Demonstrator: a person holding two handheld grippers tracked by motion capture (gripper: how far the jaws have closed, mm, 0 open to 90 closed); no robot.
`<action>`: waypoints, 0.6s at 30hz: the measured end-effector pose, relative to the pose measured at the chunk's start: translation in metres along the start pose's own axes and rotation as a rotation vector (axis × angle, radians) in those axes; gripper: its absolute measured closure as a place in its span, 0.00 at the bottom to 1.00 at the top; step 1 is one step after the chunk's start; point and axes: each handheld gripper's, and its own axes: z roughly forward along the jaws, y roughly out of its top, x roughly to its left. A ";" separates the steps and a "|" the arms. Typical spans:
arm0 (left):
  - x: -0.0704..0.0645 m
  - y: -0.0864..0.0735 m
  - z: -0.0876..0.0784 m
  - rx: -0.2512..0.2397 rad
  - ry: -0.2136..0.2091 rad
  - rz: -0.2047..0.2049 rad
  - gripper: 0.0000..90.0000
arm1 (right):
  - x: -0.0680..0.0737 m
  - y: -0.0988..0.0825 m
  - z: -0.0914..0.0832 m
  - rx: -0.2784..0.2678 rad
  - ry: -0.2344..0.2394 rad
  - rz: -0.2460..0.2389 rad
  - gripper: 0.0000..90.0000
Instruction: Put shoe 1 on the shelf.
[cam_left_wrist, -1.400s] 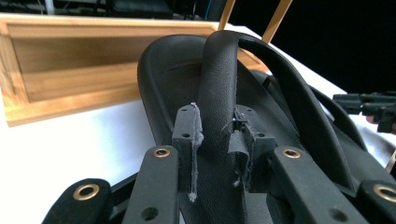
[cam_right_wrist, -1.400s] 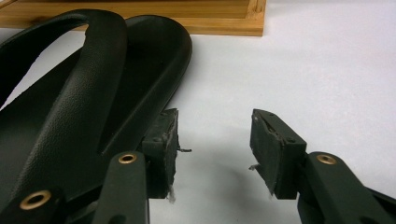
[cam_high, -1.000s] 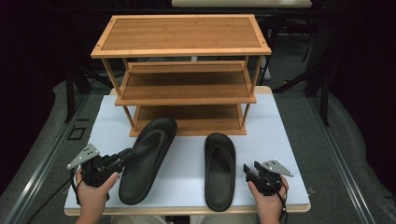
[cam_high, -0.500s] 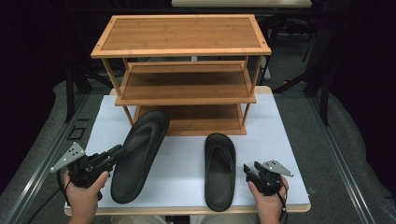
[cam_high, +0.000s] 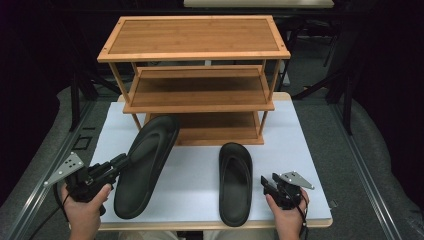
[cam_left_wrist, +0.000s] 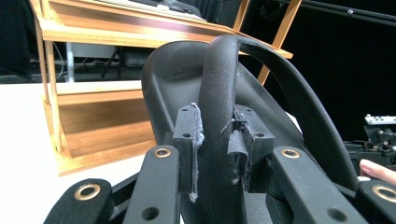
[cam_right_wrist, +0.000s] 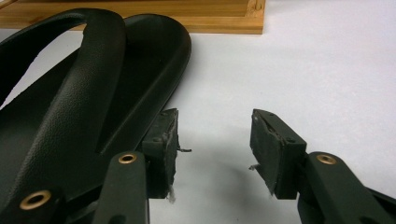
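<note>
Left gripper (cam_high: 117, 162) with jaws clamped on the strap of the left slipper (cam_high: 145, 165), toe tipped up toward the bamboo shoe rack (cam_high: 200, 80) at the table's (cam_high: 310, 150) far side, presumably for shelving, right gripper (cam_high: 267, 184) with jaws apart and empty just right of the other slipper (cam_high: 235, 182), flat near the front edge.
</note>
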 end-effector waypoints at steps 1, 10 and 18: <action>0.000 0.000 0.000 0.000 0.000 0.000 0.80 | 0.000 0.000 0.000 0.000 0.000 0.000 0.57; -0.003 0.008 0.004 0.002 -0.003 0.011 0.81 | 0.001 0.000 0.001 0.001 -0.002 -0.002 0.57; 0.001 0.029 0.021 -0.018 -0.011 -0.003 0.81 | 0.001 0.000 0.001 0.004 -0.001 -0.001 0.57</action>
